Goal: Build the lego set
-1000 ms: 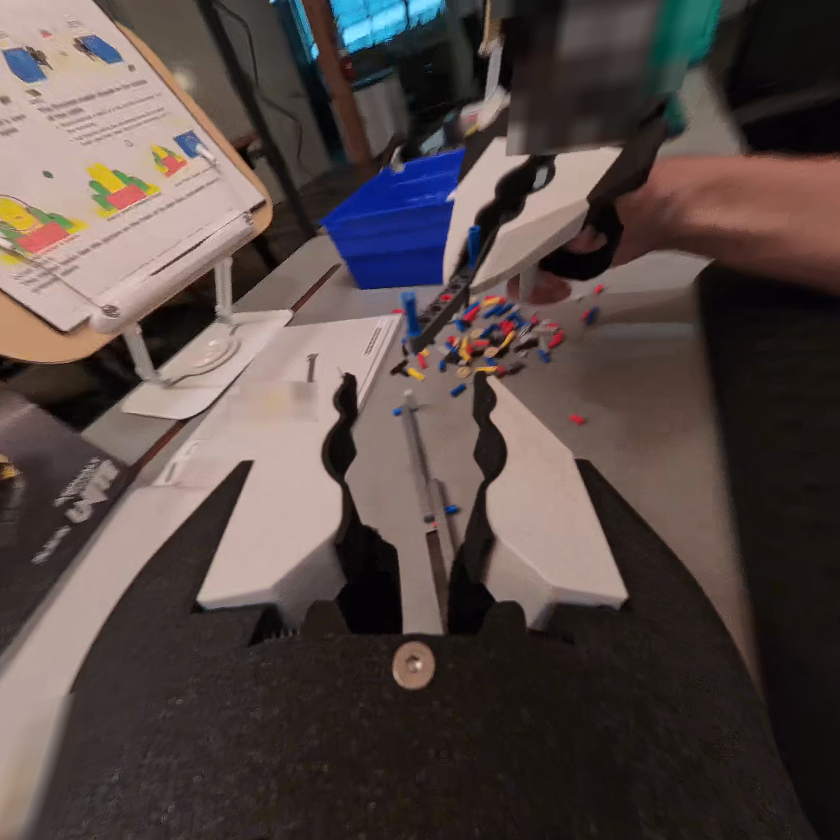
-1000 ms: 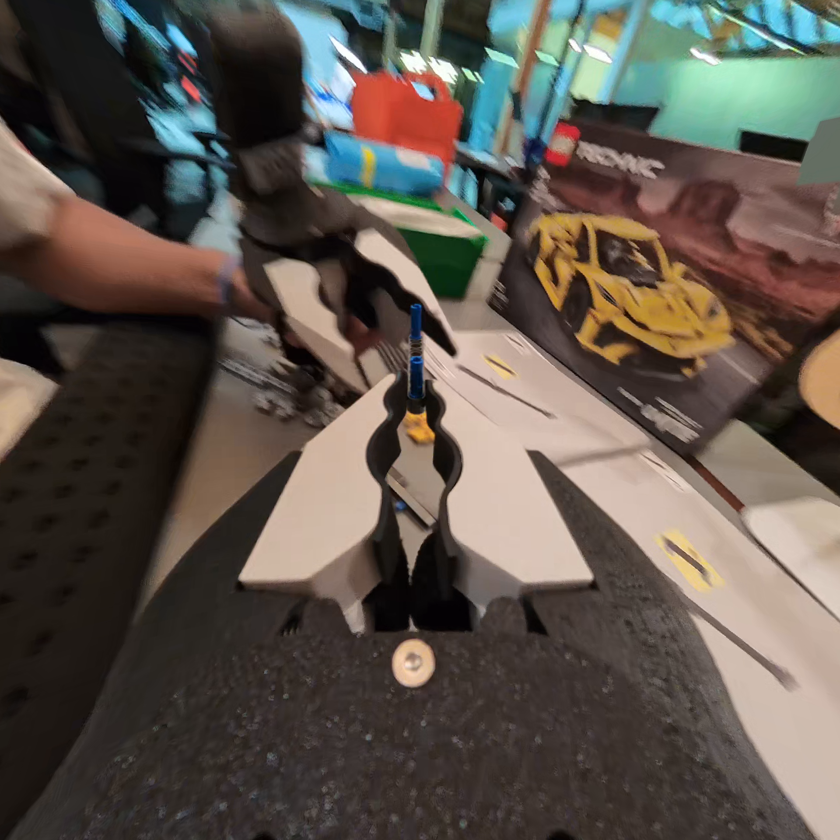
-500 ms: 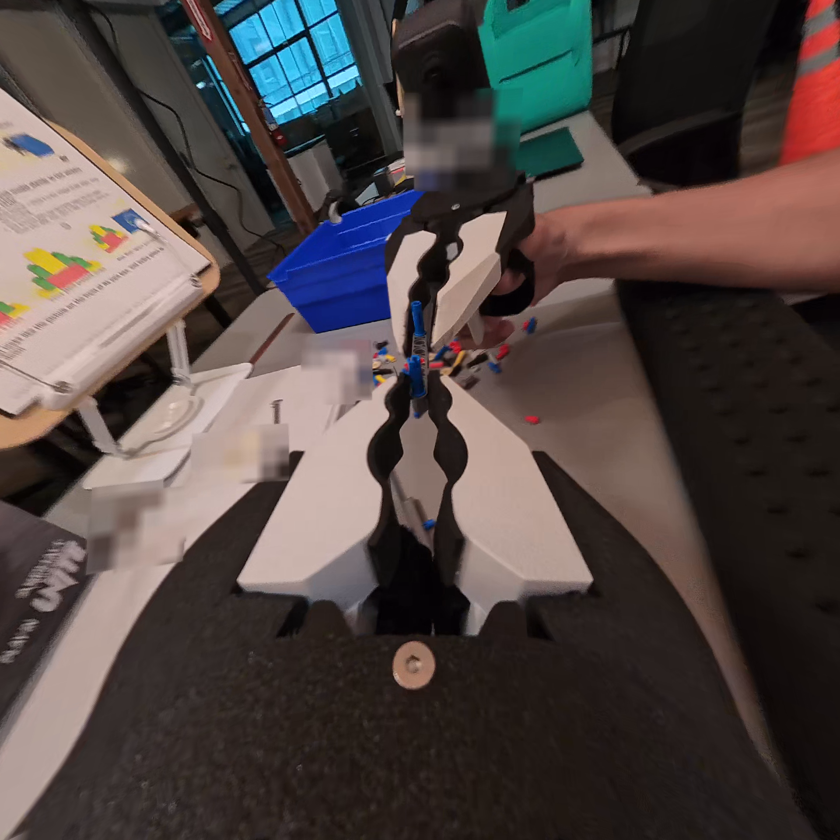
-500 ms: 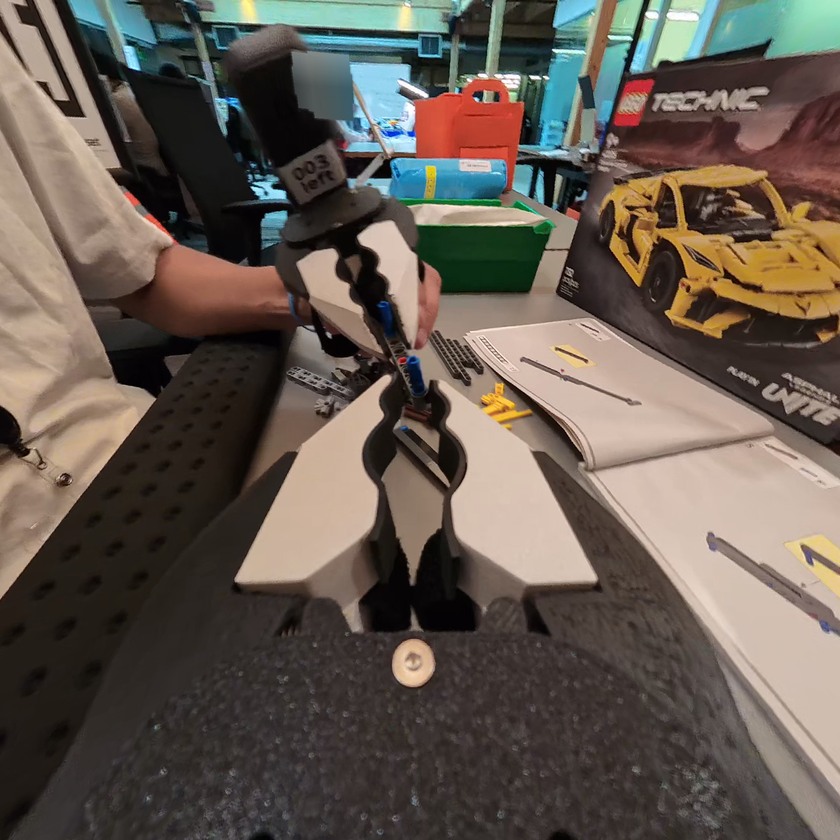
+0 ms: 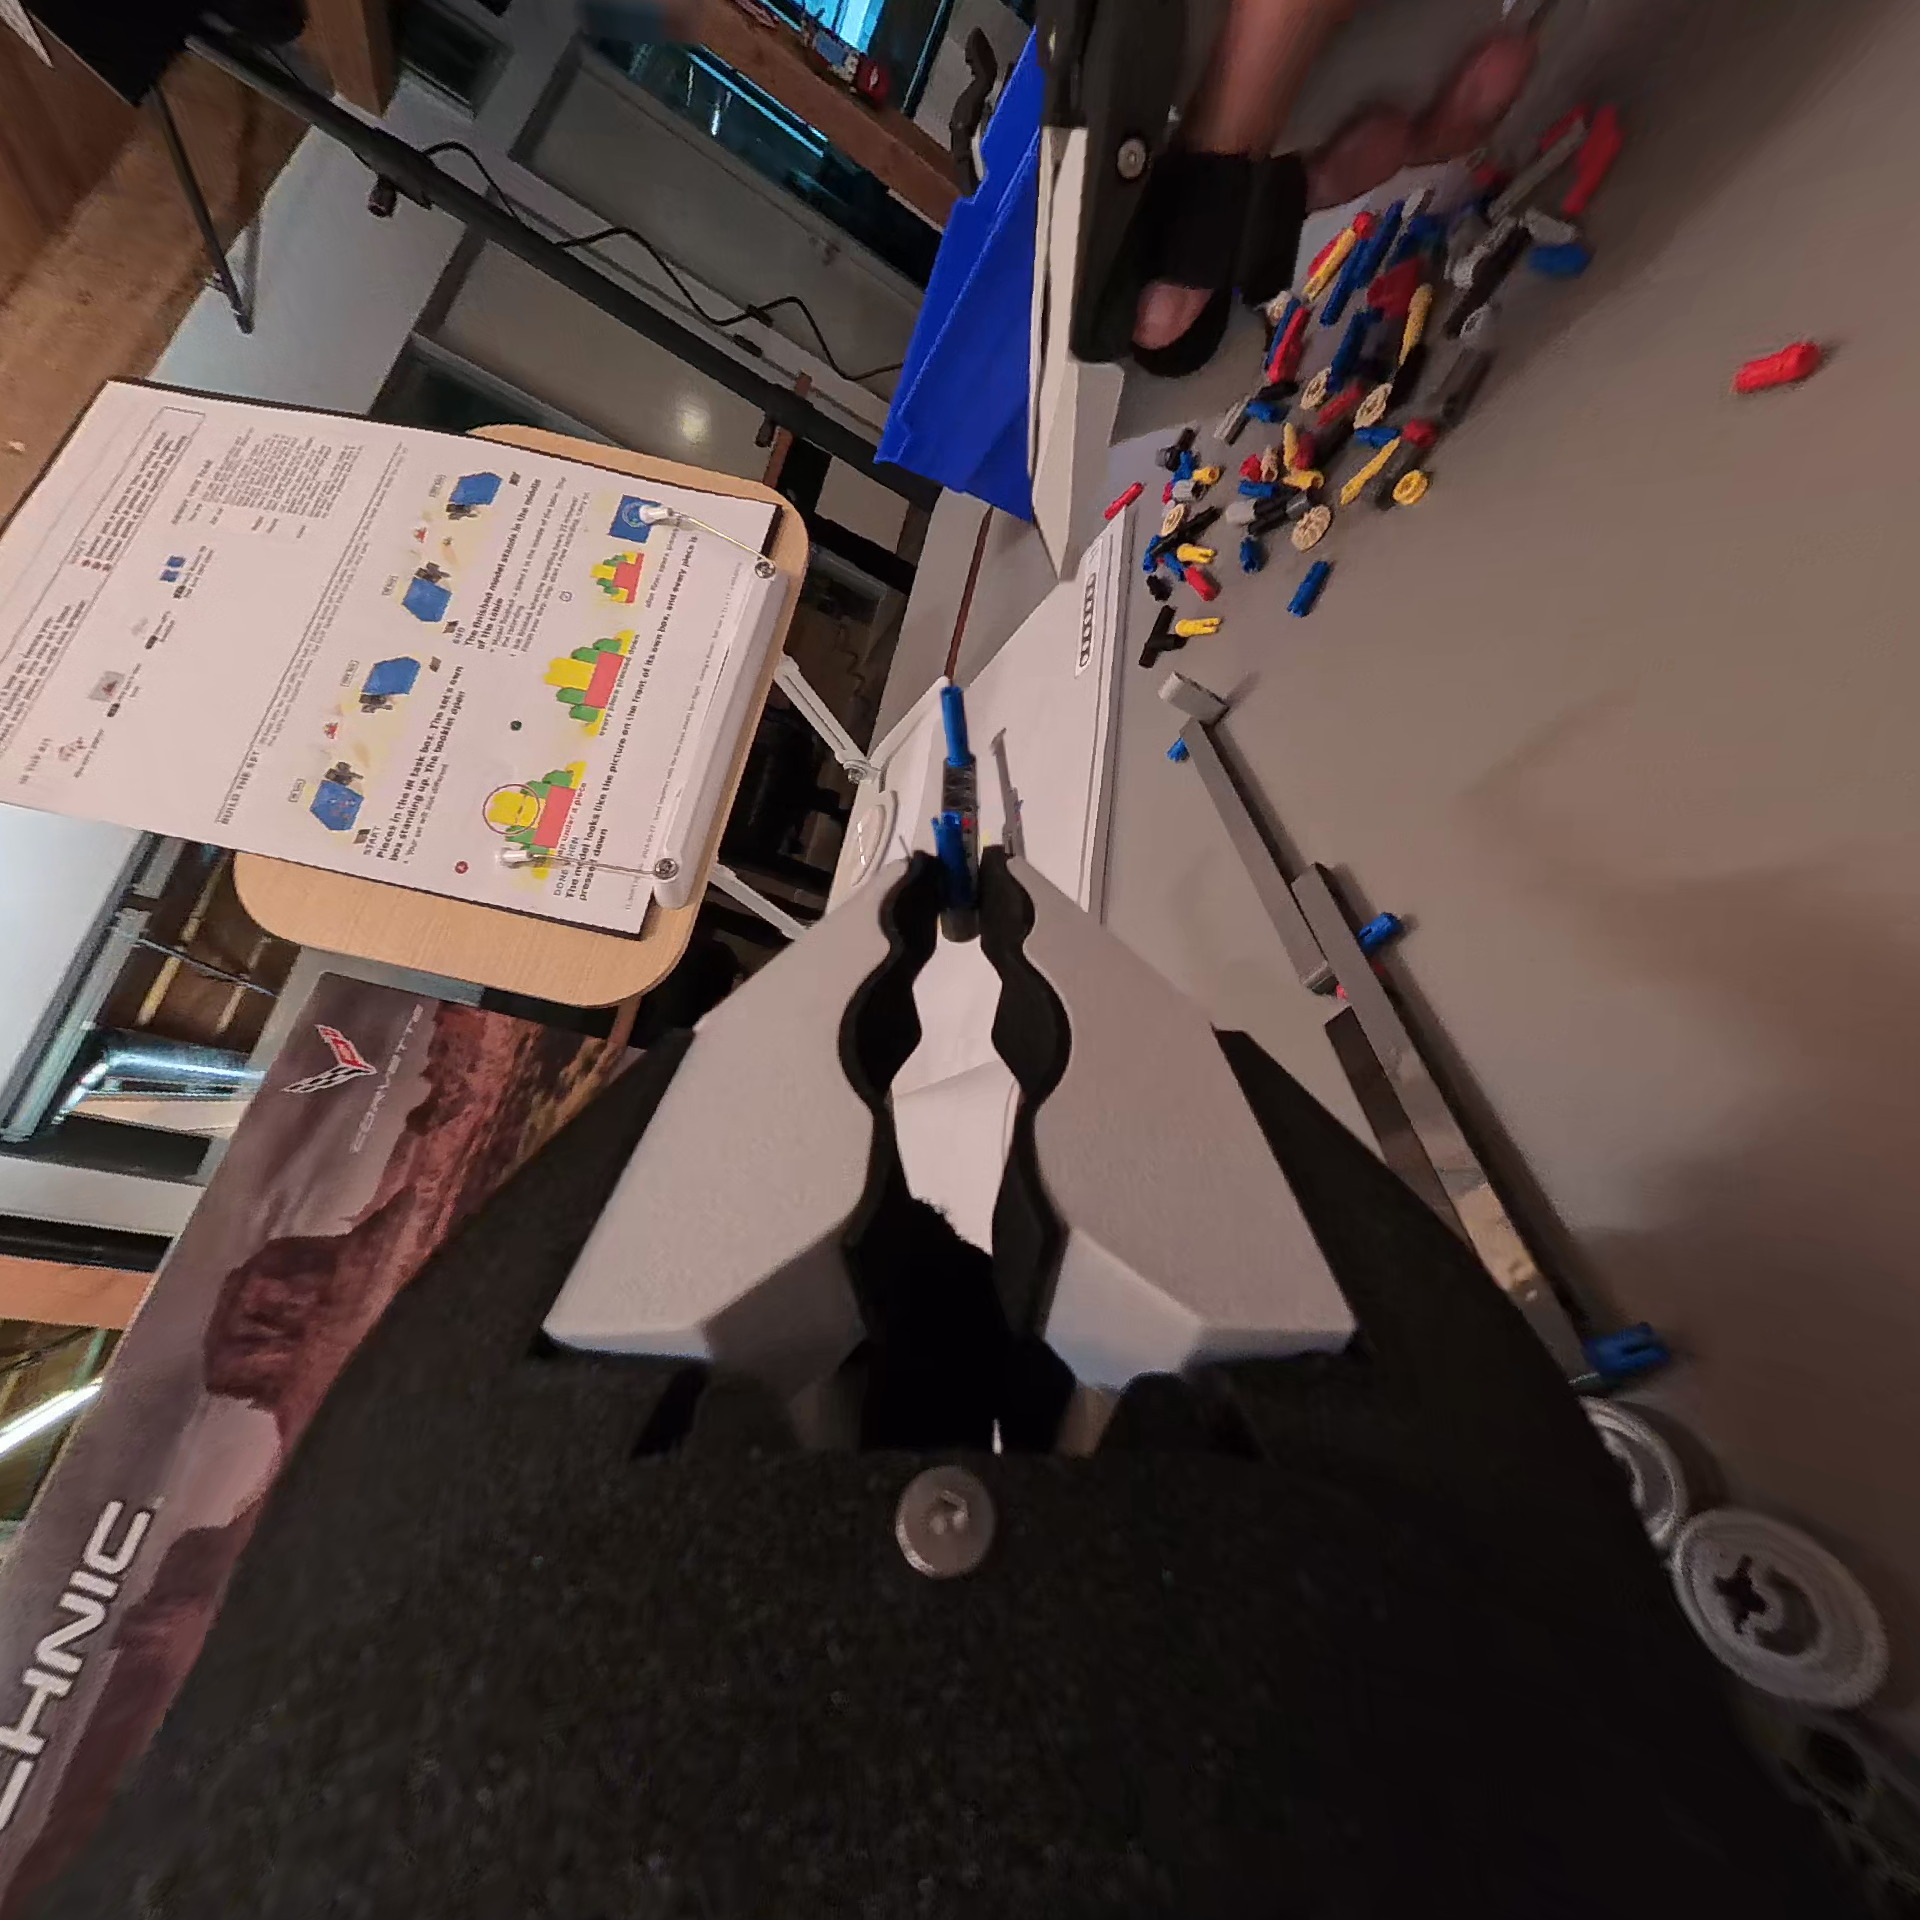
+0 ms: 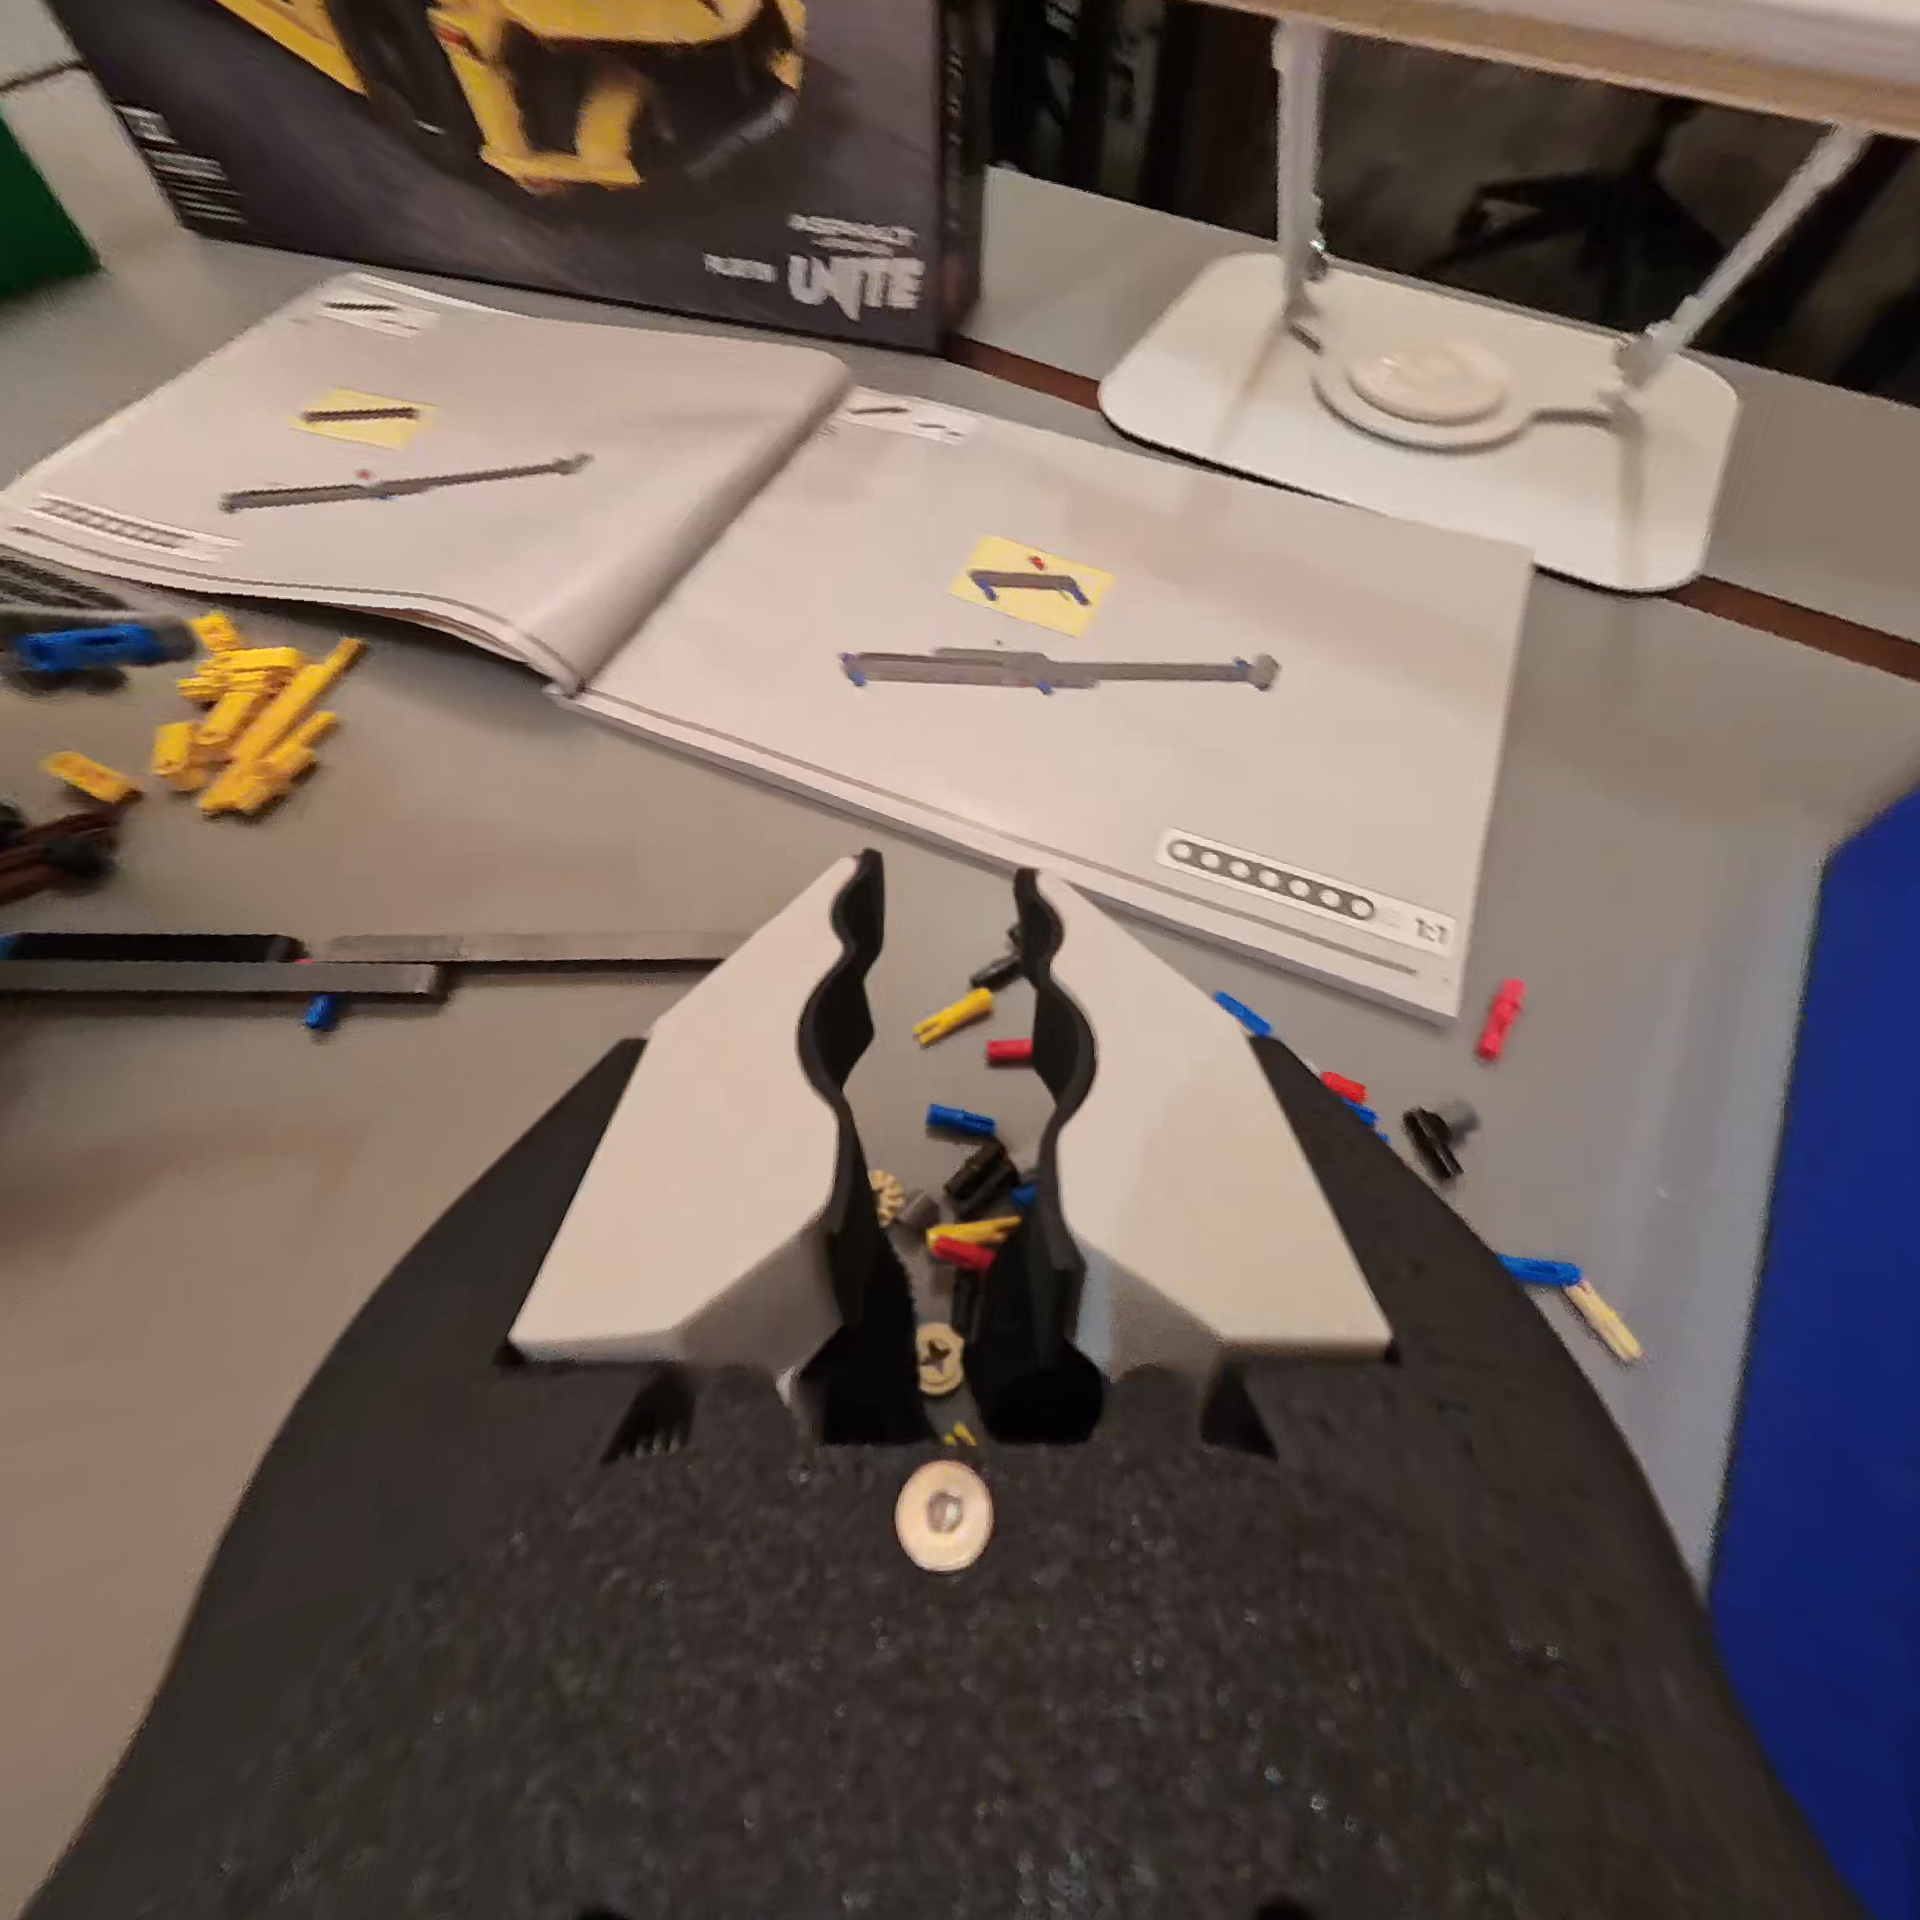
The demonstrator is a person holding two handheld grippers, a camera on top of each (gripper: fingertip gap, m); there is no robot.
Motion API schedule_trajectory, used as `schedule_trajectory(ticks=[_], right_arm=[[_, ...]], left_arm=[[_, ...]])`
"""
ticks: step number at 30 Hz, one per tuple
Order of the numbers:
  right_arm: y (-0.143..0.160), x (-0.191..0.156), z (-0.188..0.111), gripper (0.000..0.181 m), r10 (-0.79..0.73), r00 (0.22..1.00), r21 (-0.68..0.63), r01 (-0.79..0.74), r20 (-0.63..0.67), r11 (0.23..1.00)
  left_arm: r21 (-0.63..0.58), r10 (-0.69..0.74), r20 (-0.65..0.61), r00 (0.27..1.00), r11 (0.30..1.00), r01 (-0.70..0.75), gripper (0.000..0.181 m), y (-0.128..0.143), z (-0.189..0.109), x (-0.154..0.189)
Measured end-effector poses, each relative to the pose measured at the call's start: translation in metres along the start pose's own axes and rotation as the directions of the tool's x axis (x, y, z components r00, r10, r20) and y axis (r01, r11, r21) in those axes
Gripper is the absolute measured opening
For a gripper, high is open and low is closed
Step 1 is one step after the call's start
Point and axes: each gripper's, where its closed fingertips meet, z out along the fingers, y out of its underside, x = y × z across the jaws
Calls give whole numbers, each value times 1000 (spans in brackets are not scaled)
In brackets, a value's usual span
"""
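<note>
My left gripper [image 5: 954,871] is shut on the lower end of a short dark beam with blue pins [image 5: 954,774], which sticks out past the fingertips, held above the open booklet [image 5: 1049,727]. My right gripper [image 6: 943,881] is open and empty, hovering low over scattered small pins [image 6: 961,1120] in blue, red, yellow and black. It also shows in the left wrist view [image 5: 1081,312], held by a hand beside the pin pile [image 5: 1340,395]. A long grey beam assembly [image 5: 1351,997] lies on the grey table; it also shows in the right wrist view [image 6: 218,964].
The booklet [image 6: 1039,727] lies in front of the set's box [image 6: 571,156]. A blue bin [image 6: 1849,1351] stands at the right. Yellow pieces [image 6: 249,717] lie at the left. An instruction sheet on a stand [image 5: 364,644] and grey wheel hubs [image 5: 1766,1631] are also here. Across from one pair of fingers to the other is roughly 15 cm.
The beam with blue pins passed from my right gripper to my left, which closed on it and tilted away. My right gripper opened and moved over the loose pins.
</note>
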Motion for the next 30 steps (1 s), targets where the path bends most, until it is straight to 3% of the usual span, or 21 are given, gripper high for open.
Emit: schedule_trajectory(ticks=[4,13,27,30], right_arm=[[3,7,-1,24,-19,999,-16,19,-37,1000],[2,-4,2,21,-32,999,-4,32,25,999],[3,-3,3,21,-34,999,-4,34,31,999],[-11,-25,-3,23,-74,989,77,64,131,995]], left_arm=[[26,-18,-22,1000,999,19,7,-5,0,6],[47,-65,-42,997,997,67,7,-8,0,7],[75,-110,11,994,991,108,7,-13,-5,-8],[90,-130,14,991,988,128,6,-16,-6,-10]])
